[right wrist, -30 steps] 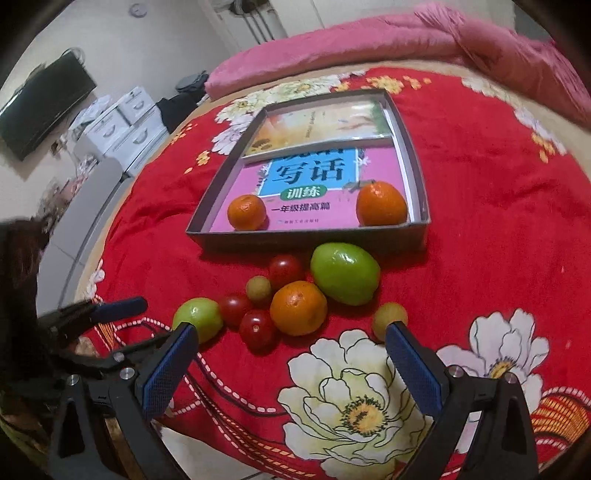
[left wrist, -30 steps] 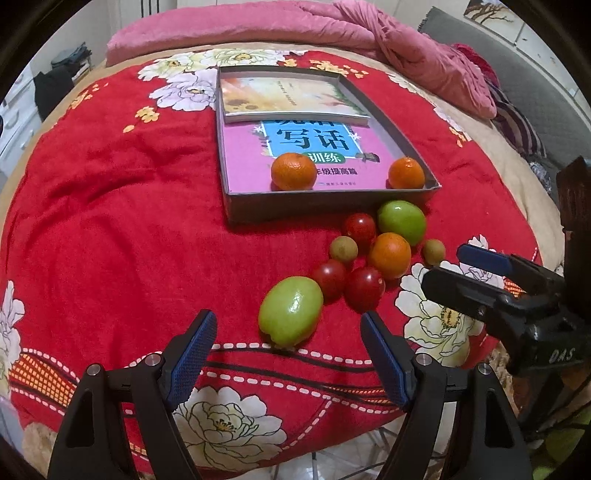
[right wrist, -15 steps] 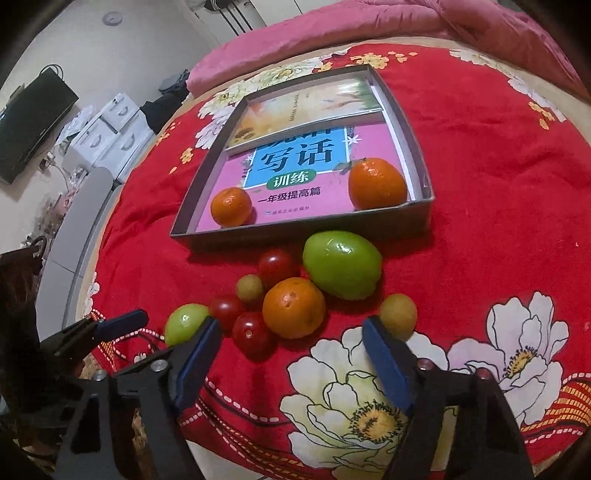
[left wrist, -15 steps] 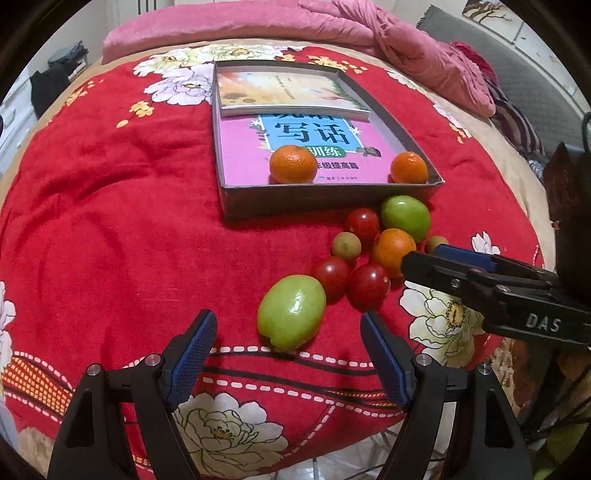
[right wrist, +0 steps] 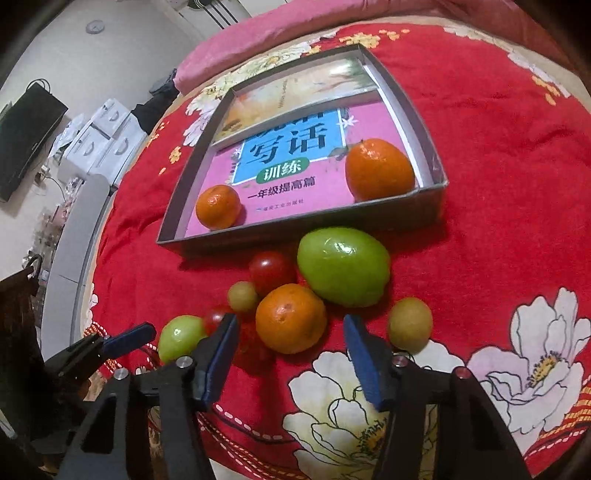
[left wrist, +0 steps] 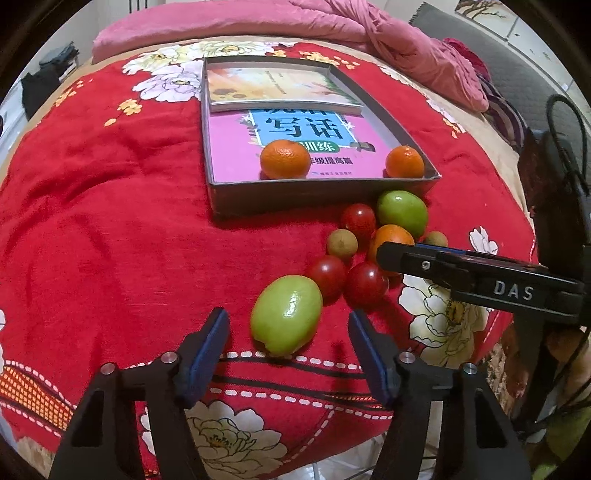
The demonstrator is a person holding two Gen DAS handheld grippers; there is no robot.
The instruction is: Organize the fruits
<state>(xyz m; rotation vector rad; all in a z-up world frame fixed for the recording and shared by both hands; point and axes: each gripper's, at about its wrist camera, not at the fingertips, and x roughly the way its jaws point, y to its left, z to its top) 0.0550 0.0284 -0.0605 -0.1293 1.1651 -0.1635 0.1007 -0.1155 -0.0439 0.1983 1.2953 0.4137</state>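
A grey shallow box (left wrist: pixel 317 188) (right wrist: pixel 295 225) lined with books holds two oranges (left wrist: pixel 285 158) (left wrist: pixel 405 161). In front of it on the red cloth lie two green fruits (left wrist: pixel 285 319) (right wrist: pixel 343 271), a third orange (right wrist: pixel 291 317), red tomatoes (left wrist: pixel 358 219) and small brownish-green fruits (right wrist: pixel 410 325). My left gripper (left wrist: pixel 288 343) is open, just short of the near green fruit. My right gripper (right wrist: pixel 290 350) is open, its blue pads (right wrist: pixel 362 358) either side of the loose orange, apart from it. It also shows side-on in the left wrist view (left wrist: pixel 480 277).
The red flowered cloth (left wrist: pixel 110 221) covers a round table whose front edge is just below both grippers. Pink bedding (left wrist: pixel 369 33) lies behind the box. White drawers (right wrist: pixel 99 144) and a dark screen (right wrist: pixel 26 140) stand at the left of the room.
My right gripper has moved forward to the loose orange and narrowed its opening. My left gripper has edged closer to the near green fruit.
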